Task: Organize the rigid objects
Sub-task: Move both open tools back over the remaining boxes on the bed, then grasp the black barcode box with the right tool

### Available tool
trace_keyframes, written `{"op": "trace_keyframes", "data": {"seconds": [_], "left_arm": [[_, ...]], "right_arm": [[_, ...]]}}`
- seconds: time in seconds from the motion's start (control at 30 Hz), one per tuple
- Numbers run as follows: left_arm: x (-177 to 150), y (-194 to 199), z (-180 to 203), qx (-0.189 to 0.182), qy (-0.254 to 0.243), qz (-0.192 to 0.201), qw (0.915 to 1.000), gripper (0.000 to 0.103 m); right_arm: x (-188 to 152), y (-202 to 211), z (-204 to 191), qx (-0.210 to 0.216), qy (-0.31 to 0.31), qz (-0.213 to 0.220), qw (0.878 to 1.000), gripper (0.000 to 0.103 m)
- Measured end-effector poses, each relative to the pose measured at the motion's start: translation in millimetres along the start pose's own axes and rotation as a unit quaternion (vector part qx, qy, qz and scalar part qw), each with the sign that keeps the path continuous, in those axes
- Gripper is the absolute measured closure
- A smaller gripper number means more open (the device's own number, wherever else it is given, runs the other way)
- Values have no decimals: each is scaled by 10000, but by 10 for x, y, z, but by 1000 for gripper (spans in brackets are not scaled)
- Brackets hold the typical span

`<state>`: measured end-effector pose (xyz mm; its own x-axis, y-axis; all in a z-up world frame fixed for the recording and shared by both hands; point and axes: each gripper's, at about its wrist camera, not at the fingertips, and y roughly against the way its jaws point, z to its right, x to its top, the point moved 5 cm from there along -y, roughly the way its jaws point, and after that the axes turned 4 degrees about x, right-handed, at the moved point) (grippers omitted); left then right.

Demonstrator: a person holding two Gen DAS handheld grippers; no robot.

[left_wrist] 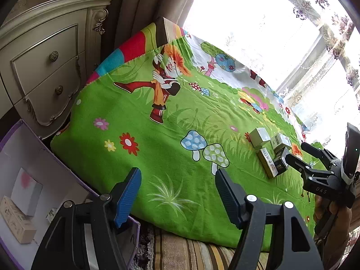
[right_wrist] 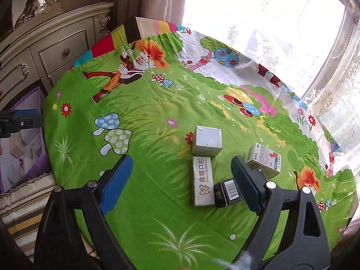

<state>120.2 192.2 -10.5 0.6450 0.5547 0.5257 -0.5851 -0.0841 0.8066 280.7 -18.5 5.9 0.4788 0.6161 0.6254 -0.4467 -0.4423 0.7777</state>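
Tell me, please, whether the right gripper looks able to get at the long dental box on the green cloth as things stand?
Probably yes: the right gripper is open and empty, and the long dental box lies flat between its fingers' line, top uncovered. The small black box beside it crowds one side.

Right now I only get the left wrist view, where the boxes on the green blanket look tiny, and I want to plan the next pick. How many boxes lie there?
Observer: Four: a grey cube box, a long dental box, a black barcode box and a white printed box.
Operator: Is the right claw gripping one?
Observer: No. The right claw is open and its pads touch nothing; the long box and the black one show between its fingers.
Operator: Which is easiest to single out?
Observer: Probably the white printed box: it stands apart, while the long and black boxes lie side by side.
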Motion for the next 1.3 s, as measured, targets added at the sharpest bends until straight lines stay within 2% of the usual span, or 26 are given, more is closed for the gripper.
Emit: {"op": "trace_keyframes", "data": {"seconds": [0.1, 0.23, 0.37, 0.67, 0.77, 0.87, 0.93, 1.0, 1.07, 1.3], "left_arm": [[7, -34, 151, -65, -156, -53, 9998, 30], [-32, -79, 305, -124, -339, -149, 9992, 30], [-86, -137, 418, -170, -463, -217, 9985, 30], [-329, -251, 729, -485, -653, -366, 9960, 30], [-486, -272, 856, -599, -835, -374, 9940, 30], [-584, -293, 873, -837, -738, -445, 9928, 30], [-591, -274, 817, -937, -556, -424, 9931, 30], [-593, -237, 750, -1038, -334, -391, 9933, 30], [-609, -213, 685, -1131, -113, -414, 9927, 29], [-711, -256, 459, -1451, 397, -572, 9870, 28]], "right_arm": [[-68, -70, 305, -31, -327, -56, 9994, 11], [-221, -196, 573, -200, -387, -281, 9987, 11], [-361, -307, 770, -78, -542, -413, 9976, 11], [-505, -573, 852, 13, -479, -772, 9959, 10], [-511, -675, 899, 52, -603, -931, 9938, 10], [-502, -721, 947, 133, -815, -947, 9921, 10], [-498, -723, 981, 76, -984, -959, 9905, 16], [-523, -728, 1004, -75, -1140, -1088, 9875, 48], [-585, -736, 1024, -272, -1366, -1231, 9826, 58], [-699, -602, 824, -522, -1400, -1376, 9791, 60]]}}
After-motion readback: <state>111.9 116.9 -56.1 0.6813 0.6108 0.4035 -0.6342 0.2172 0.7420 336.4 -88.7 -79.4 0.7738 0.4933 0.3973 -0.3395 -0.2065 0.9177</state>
